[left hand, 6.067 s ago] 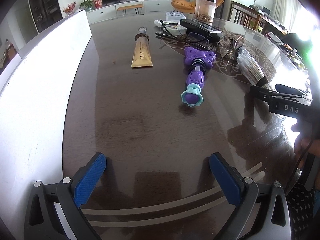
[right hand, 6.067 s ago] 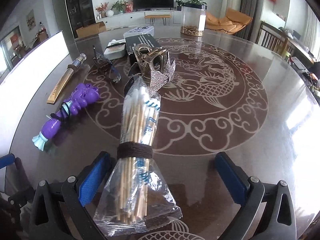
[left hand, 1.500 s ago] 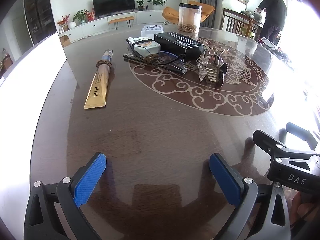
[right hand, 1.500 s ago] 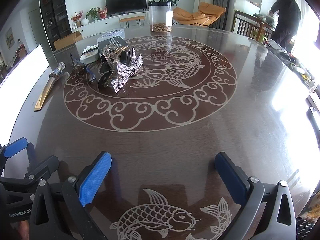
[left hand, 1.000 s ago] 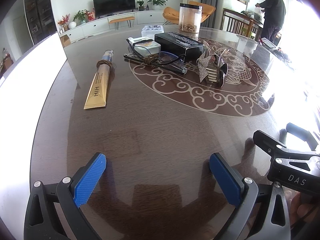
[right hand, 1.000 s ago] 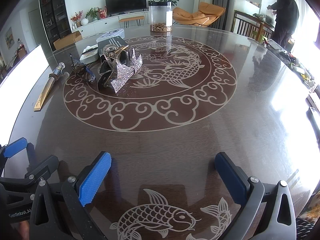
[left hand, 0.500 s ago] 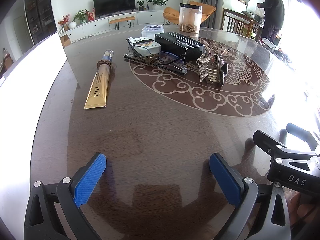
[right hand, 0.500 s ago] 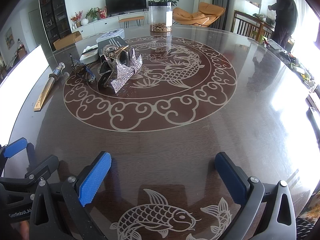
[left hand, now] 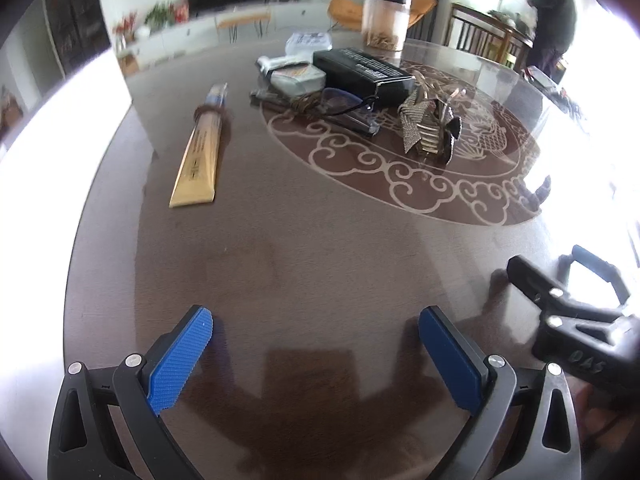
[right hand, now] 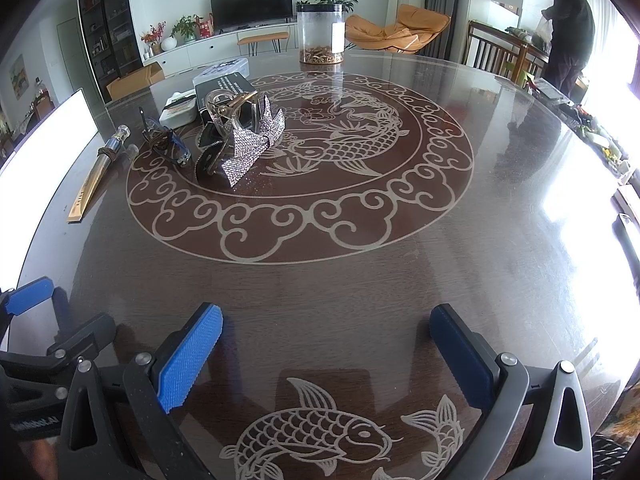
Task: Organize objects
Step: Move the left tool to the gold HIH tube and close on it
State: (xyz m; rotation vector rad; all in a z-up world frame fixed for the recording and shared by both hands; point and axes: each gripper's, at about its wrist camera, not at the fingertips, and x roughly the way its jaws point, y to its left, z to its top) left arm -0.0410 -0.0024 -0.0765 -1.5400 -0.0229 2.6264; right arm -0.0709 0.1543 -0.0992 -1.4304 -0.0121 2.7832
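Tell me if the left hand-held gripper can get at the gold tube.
Probably yes: the left hand-held gripper is open and empty, and bare table lies between it and the gold tube.

The left gripper (left hand: pixel 316 356) sits low in the frame over the dark tabletop (left hand: pixel 304 240), its blue fingers (left hand: pixel 180 360) spread wide with nothing between them. At the right edge, the black frame of the right gripper (left hand: pixel 576 320) pokes in. Left of centre lies a long gold tube (left hand: pixel 200 152), pointing away. Toward the upper middle, a cluster: a pair of glasses (left hand: pixel 344 108), a black box (left hand: pixel 364 70), a white packet (left hand: pixel 294 74), and to their right a glittery hair clip (left hand: pixel 428 128). A clear jar (left hand: pixel 384 20) stands behind them. A person (left hand: pixel 554 28) stands in the upper right.
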